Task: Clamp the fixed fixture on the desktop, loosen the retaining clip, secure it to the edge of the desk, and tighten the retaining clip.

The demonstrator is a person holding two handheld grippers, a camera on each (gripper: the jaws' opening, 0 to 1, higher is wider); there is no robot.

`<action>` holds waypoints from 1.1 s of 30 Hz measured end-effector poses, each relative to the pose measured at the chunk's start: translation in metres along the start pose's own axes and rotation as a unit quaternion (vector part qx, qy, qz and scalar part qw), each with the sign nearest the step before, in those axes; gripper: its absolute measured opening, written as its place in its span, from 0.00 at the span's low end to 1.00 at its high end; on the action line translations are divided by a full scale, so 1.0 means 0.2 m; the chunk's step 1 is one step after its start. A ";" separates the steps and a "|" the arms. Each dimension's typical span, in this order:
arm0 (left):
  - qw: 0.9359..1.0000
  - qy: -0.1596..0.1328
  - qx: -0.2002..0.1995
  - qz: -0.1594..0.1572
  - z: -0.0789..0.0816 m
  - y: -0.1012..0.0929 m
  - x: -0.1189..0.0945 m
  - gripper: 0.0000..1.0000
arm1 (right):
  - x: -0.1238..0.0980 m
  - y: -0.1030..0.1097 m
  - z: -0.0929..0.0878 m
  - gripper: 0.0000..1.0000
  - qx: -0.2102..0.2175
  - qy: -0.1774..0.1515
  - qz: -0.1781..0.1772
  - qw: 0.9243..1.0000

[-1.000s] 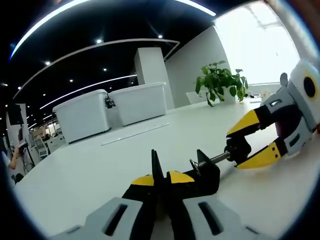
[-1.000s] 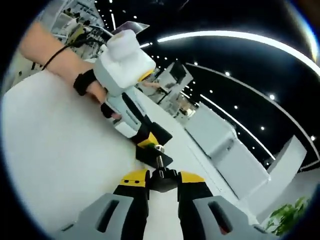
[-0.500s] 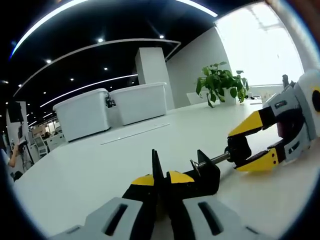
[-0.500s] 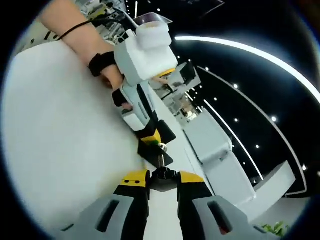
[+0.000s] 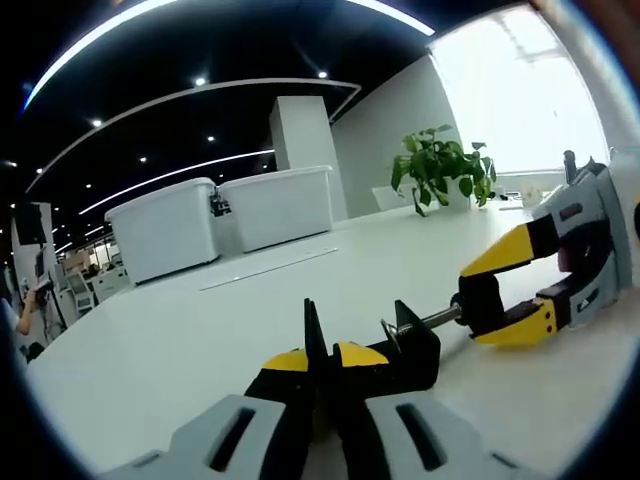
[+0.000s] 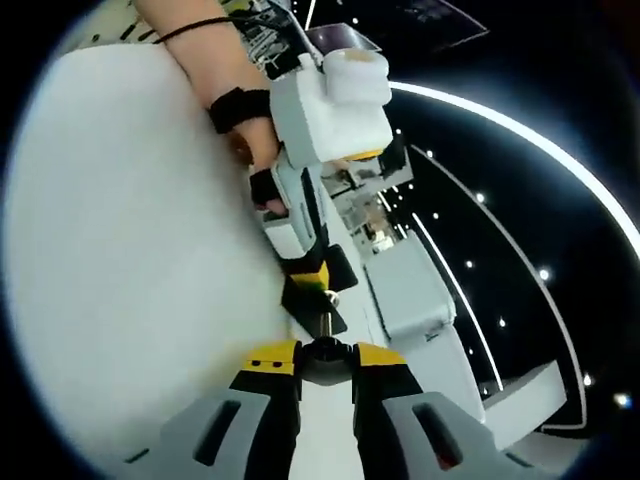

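Gripping the black metal clamp fixture (image 5: pixel 400 350) with our left tool (image 5: pixel 322 362) and its screw knob (image 6: pixel 325 352) with our right tool (image 6: pixel 325 358), we risk slipping if overtwisted.

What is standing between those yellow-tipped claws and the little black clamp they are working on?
Nothing visible. The left gripper is already shut on the black clamp, and the right gripper is shut on the knob at the end of its screw.

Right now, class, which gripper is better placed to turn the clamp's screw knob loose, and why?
Probably the right gripper: its jaws are shut on the knob at the screw's end. The left gripper pinches the clamp body, steadying it on the desk.
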State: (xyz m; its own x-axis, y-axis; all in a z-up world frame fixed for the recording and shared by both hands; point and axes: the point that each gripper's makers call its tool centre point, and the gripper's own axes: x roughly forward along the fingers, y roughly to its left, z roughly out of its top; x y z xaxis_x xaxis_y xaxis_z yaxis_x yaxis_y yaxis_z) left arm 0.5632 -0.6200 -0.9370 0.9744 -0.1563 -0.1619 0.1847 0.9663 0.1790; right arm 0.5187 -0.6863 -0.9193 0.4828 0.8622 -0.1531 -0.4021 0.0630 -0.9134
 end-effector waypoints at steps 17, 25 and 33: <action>1.000 -0.001 0.003 0.000 0.01 0.04 0.05 0.08 | 0.02 -0.11 -0.10 0.33 0.425 -0.021 0.024 0.905; 1.000 -0.002 0.005 0.000 0.02 0.05 0.05 0.08 | 0.02 -0.15 -0.16 0.28 0.631 -0.048 0.033 0.774; 1.000 -0.002 0.007 -0.001 0.02 0.05 0.05 0.08 | 0.10 -0.15 -0.22 0.26 0.627 -0.022 0.045 0.778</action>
State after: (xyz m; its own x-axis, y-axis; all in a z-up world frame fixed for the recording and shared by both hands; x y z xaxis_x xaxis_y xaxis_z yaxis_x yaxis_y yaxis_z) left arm 0.5750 -0.6136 -0.9325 0.9746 -0.1585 -0.1582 0.1878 0.9633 0.1916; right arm 0.5755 -0.6923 -0.9115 0.3922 0.9063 -0.1575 -0.8887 0.4175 0.1895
